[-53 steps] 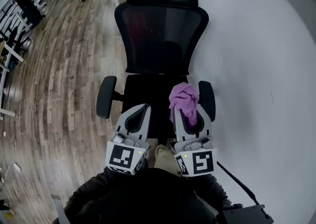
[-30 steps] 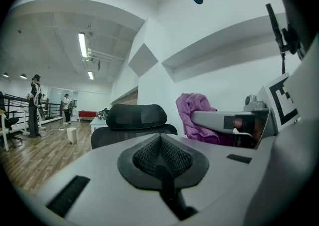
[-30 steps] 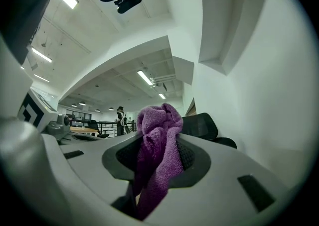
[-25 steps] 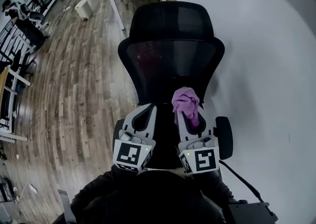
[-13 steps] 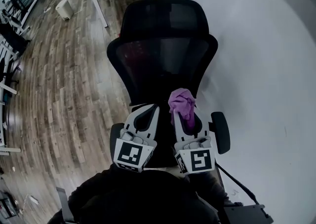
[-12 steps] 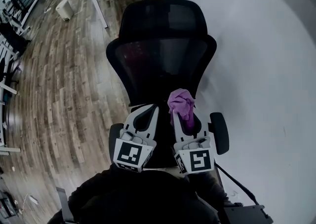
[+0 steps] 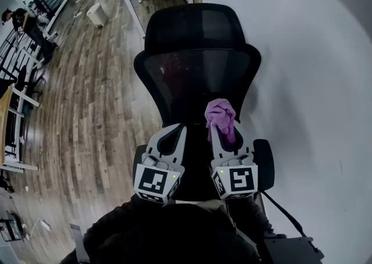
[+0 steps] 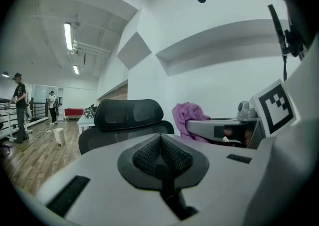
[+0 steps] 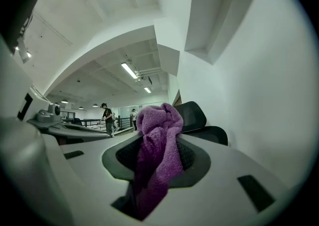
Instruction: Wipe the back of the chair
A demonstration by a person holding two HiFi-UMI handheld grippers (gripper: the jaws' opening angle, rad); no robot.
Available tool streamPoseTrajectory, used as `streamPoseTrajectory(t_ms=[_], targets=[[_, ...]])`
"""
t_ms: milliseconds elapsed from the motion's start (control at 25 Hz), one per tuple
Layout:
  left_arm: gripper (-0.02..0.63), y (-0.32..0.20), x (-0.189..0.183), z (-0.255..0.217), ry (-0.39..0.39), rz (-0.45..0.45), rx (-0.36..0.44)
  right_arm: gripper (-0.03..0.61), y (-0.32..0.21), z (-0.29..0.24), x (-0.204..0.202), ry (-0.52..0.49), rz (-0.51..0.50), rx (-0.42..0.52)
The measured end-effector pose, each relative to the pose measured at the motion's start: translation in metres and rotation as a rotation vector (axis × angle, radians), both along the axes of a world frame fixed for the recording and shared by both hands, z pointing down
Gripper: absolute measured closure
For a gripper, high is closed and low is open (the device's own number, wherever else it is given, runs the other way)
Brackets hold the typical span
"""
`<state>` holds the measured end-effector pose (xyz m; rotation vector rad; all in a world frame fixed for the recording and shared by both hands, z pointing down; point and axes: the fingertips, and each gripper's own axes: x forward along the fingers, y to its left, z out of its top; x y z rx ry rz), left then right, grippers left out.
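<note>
The black mesh chair (image 7: 197, 65) stands beside a white wall (image 7: 308, 82). The right gripper (image 7: 224, 135) pinches a purple cloth (image 7: 221, 116) — bunched above its jaws — in front of the chair back's lower right edge; whether they touch is unclear. The left gripper (image 7: 170, 136) — at the chair back's lower left — has its jaws pressed together on nothing.

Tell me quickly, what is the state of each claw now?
Left claw: closed, holding nothing.
Right claw: closed on the purple cloth.
</note>
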<state>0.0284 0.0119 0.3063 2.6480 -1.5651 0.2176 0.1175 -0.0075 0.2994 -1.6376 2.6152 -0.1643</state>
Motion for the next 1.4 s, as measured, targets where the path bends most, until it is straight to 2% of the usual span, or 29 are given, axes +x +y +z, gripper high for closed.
streamPoseTrajectory(t_ms=[280,560,880,1080,1400], targets=[[0.604,-0.030,-0.055,-0.009,-0.010,0.042,0.069,0.459,-0.068,-0.021,-0.027,0.012,0.103,0.057],[0.604,-0.083,-0.092,-0.026,0.050,0.010,0.092,0.459,-0.151,-0.063,-0.031,0.057,0.177,0.112],[0.604,-0.116,-0.109,-0.002,0.055,-0.038,0.023,0.459,-0.246,-0.096,-0.009,0.084,0.242,0.151],[0.604,-0.129,-0.118,0.010,0.052,-0.074,-0.015,0.459,-0.298,-0.107,0.006,0.103,0.285,0.139],[0.604,-0.143,-0.134,0.024,0.056,-0.119,-0.046,0.459,-0.332,-0.102,0.008,0.139,0.383,0.095]])
